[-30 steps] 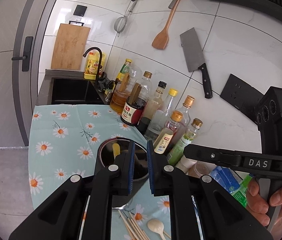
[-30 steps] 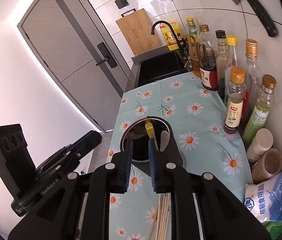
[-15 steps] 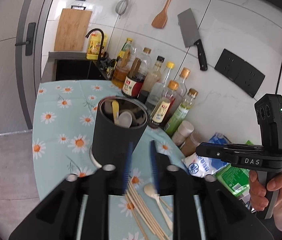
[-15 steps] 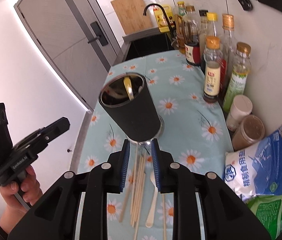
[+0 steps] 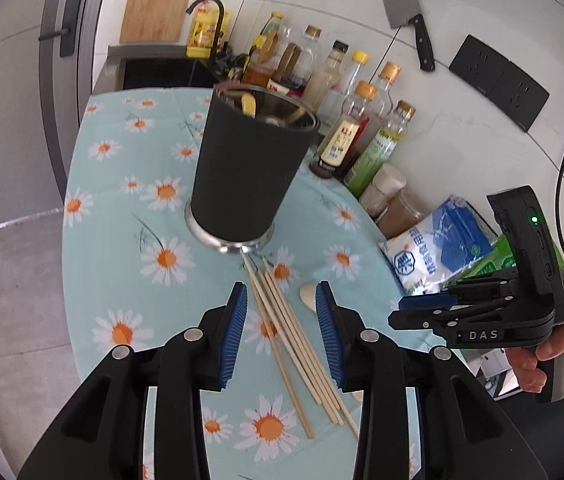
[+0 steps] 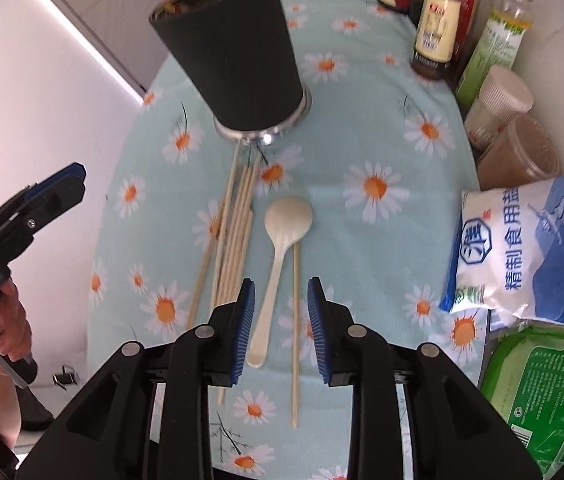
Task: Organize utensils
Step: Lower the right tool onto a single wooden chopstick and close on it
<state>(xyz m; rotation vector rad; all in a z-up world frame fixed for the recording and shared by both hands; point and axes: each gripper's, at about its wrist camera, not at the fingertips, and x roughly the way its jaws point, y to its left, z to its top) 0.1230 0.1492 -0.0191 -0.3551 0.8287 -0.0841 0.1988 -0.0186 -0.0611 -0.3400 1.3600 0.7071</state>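
Note:
A black utensil holder (image 5: 241, 176) (image 6: 233, 52) with a few utensils inside stands on the daisy tablecloth (image 5: 121, 208). Several wooden chopsticks (image 5: 290, 332) (image 6: 237, 236) lie in a bundle in front of it. Beside them are a white spoon (image 6: 288, 220) (image 5: 308, 296) and a single chopstick (image 6: 294, 280). My left gripper (image 5: 282, 292) (image 6: 75, 180) hovers open over the chopstick bundle, gripping nothing. My right gripper (image 6: 280, 292) (image 5: 396, 314) points steeply down, and its jaws are opening. The spoon's handle and the single chopstick lie below the gap, untouched.
Sauce and oil bottles (image 5: 362, 128) line the wall, with two jars (image 6: 518, 152) beside them. A blue-white salt bag (image 6: 530, 248) and a green packet (image 6: 550, 392) lie at the right. A sink (image 5: 161, 72) is beyond the cloth. The counter's edge drops off at the left.
Both grippers came down from above the holder to the utensils on the cloth and tilted downward. Both sets of jaws went from nearly shut to open.

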